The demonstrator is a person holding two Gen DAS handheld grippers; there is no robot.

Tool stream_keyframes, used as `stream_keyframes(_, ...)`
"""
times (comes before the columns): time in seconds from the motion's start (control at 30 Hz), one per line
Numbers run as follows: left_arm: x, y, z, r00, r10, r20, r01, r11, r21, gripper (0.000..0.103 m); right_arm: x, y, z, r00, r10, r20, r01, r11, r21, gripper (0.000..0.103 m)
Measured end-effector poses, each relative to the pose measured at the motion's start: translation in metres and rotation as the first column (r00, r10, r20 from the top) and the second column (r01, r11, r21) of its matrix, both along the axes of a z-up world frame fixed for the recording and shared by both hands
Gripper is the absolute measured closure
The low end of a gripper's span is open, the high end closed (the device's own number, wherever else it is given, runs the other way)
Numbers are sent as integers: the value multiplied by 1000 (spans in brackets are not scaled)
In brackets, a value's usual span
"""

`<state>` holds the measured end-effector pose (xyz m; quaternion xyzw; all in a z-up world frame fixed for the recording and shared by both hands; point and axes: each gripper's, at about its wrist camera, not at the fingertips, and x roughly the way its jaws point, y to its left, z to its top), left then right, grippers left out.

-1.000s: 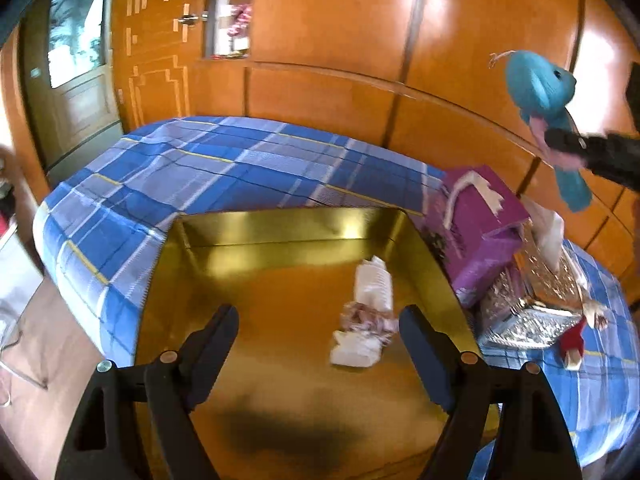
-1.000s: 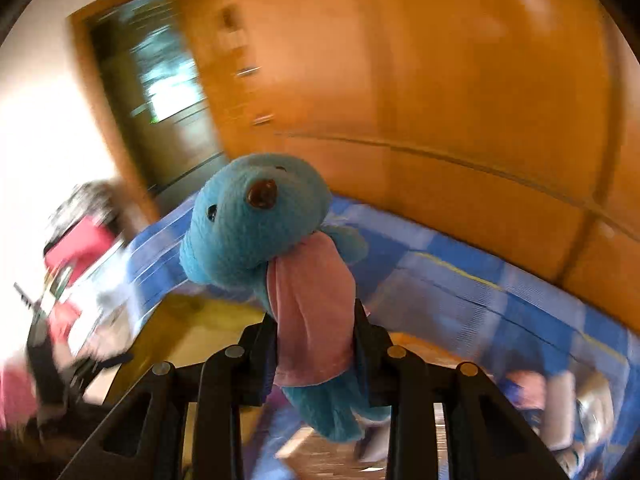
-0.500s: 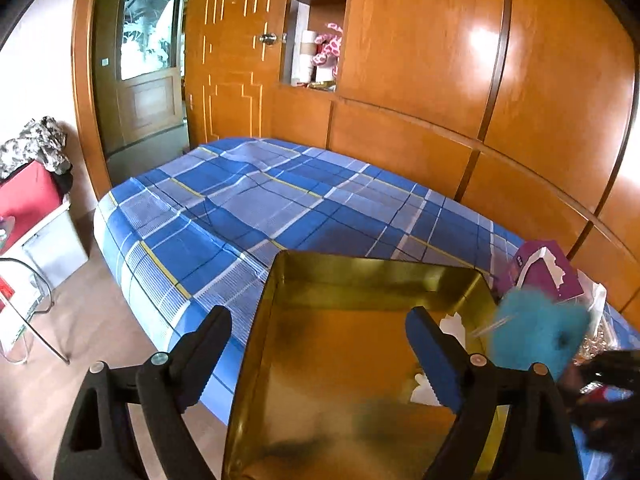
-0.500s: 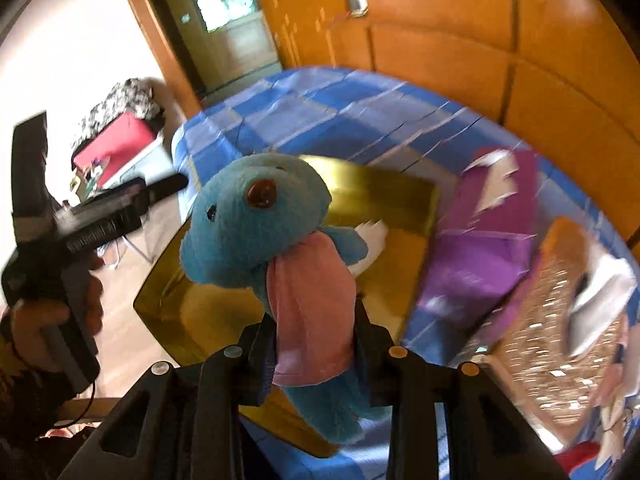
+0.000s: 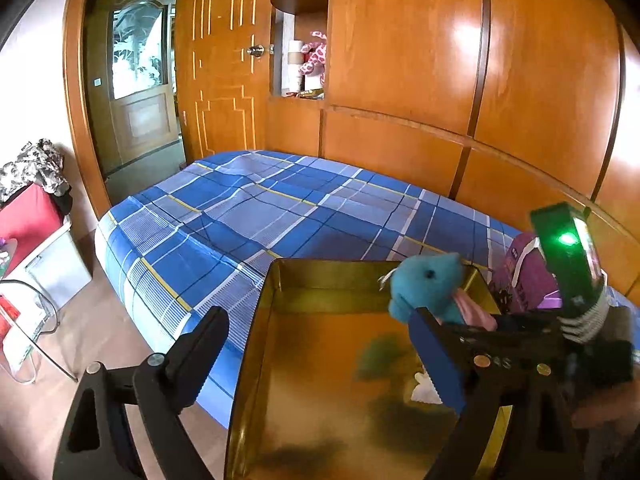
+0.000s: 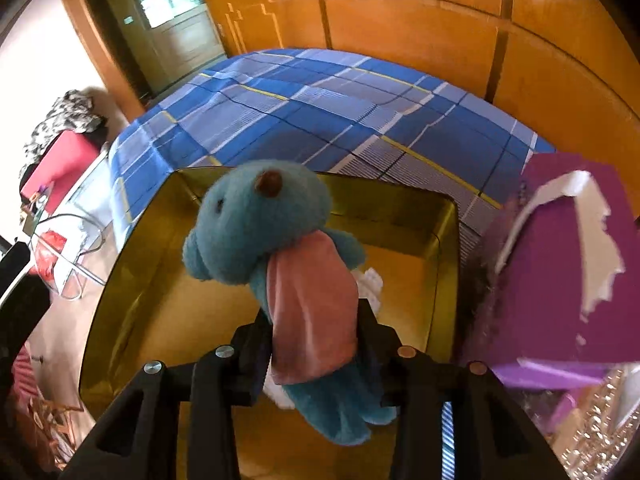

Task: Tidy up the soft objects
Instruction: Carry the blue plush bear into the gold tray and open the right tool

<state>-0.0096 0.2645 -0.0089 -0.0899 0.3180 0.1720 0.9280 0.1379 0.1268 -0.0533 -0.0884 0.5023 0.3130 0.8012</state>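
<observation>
Right gripper (image 6: 314, 344) over gold tray (image 6: 444, 240), jaws just widening around blue plush toy (image 6: 260, 224), grip unclear, left gripper (image 5: 320, 344) spread apart, nothing between.

One blue plush toy (image 6: 276, 240), one gold tray (image 6: 444, 240), one purple box (image 6: 560, 280), one plaid bed (image 5: 280, 208), two claws.

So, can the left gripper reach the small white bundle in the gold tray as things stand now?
Probably not directly. The left gripper is open and empty over the gold tray, but the right gripper and the blue plush toy between its fingers hang just above the white bundle.
</observation>
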Motion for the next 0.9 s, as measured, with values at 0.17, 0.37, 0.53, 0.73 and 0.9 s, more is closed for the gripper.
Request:
stream_keyframes(0.17, 2, -3, -4, 1000, -7, -13, 7, 1000, -7, 11, 7, 0, -7, 999, -32, -27, 33, 999, 21, 58)
stream_keyframes(0.37, 3, -6, -5, 1000, -9, -15, 9, 1000, 3, 11, 1, -9, -1, 999, -51, -8, 51, 998, 35, 57)
stream_keyframes(0.53, 1, -10, -2, 1000, -17, -4, 17, 1000, 18, 11, -14, -24, 14, 994, -82, 70, 78, 995, 57, 52)
stream_keyframes(0.73, 0, -22, 3, 999, -46, 6, 46, 998, 48, 11, -32, -47, 30, 979, -133, 155, 123, 990, 72, 50)
stream_keyframes(0.9, -2, -35, 6, 997, -76, 12, 75, 995, 73, 11, -47, -65, 40, 967, -162, 199, 145, 985, 99, 45)
